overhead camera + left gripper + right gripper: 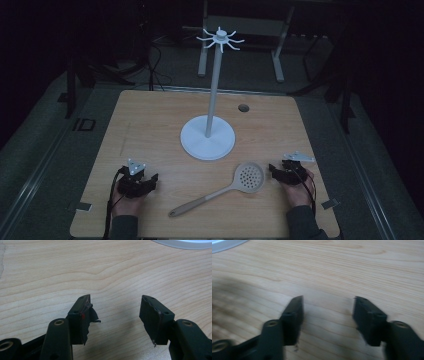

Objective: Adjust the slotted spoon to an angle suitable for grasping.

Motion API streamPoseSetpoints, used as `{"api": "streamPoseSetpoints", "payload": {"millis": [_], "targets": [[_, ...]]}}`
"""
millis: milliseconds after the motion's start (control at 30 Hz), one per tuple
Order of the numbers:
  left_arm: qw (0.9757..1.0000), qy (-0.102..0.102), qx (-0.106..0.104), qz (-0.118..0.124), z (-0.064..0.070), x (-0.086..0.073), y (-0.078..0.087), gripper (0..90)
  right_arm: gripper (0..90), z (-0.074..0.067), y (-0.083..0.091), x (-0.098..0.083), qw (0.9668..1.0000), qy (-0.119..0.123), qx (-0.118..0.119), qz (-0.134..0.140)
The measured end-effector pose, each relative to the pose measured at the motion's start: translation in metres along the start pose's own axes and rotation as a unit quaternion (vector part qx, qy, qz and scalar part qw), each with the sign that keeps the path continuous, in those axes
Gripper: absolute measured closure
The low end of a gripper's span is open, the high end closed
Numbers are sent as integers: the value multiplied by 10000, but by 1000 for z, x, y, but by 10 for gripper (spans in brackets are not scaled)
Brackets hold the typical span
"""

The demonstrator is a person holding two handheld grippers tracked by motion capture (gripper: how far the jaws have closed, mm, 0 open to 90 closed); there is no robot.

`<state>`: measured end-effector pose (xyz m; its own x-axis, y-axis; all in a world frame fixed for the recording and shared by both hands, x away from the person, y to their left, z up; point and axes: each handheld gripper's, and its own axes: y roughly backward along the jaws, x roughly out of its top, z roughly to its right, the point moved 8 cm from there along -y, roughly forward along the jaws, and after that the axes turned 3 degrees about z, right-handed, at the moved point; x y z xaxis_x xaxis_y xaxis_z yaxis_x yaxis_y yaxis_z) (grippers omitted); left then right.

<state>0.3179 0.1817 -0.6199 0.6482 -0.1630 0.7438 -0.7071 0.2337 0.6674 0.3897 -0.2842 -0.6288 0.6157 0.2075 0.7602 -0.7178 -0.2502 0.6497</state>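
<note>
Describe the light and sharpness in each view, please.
High view: dim, dark surroundings, the table lit softly. Left gripper view: bright and sharp, wood grain clear. Right gripper view: bright but smeared by motion blur, especially at its left side.

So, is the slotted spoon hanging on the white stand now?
No, the slotted spoon lies flat on the table, in front of the stand.
</note>
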Motion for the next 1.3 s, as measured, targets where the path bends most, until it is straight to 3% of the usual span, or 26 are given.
{"api": "streamPoseSetpoints", "payload": {"millis": [33,133,167,233,367,533,733,767,800,833,1100,1300], "targets": [[10000,17,-1,2,0,0,0,432,551,1,2,1,10000,-20,-12,80],[10000,10,3,-12,0,1,-1,432,585,-3,17,14,9986,25,108,508],[10000,10,3,-12,0,1,-1,432,585,-3,17,14,9986,25,108,508],[10000,-13,-7,-6,1,1,-1,433,638,-12,30,27,9962,125,282,810],[10000,19,-9,13,0,1,0,432,755,-32,43,40,9927,275,717,928],[10000,37,-43,15,0,1,1,444,898,-57,52,52,9878,621,1019,1006],[10000,-5,-77,22,2,1,2,457,900,-90,42,51,9823,1036,1361,770],[10000,-5,-77,22,2,1,2,457,900,-90,42,51,9823,1036,1361,770],[10000,12,-76,36,1,1,3,457,900,-101,34,47,9802,1255,1414,596],[10000,25,-79,39,1,1,3,457,900,-103,32,46,9800,1279,1425,540],[10000,35,-81,44,1,1,3,456,900,-108,16,38,9786,1481,1418,193],[10000,32,-79,42,1,1,2,457,900,-106,16,30,9787,1530,1368,75]]}}
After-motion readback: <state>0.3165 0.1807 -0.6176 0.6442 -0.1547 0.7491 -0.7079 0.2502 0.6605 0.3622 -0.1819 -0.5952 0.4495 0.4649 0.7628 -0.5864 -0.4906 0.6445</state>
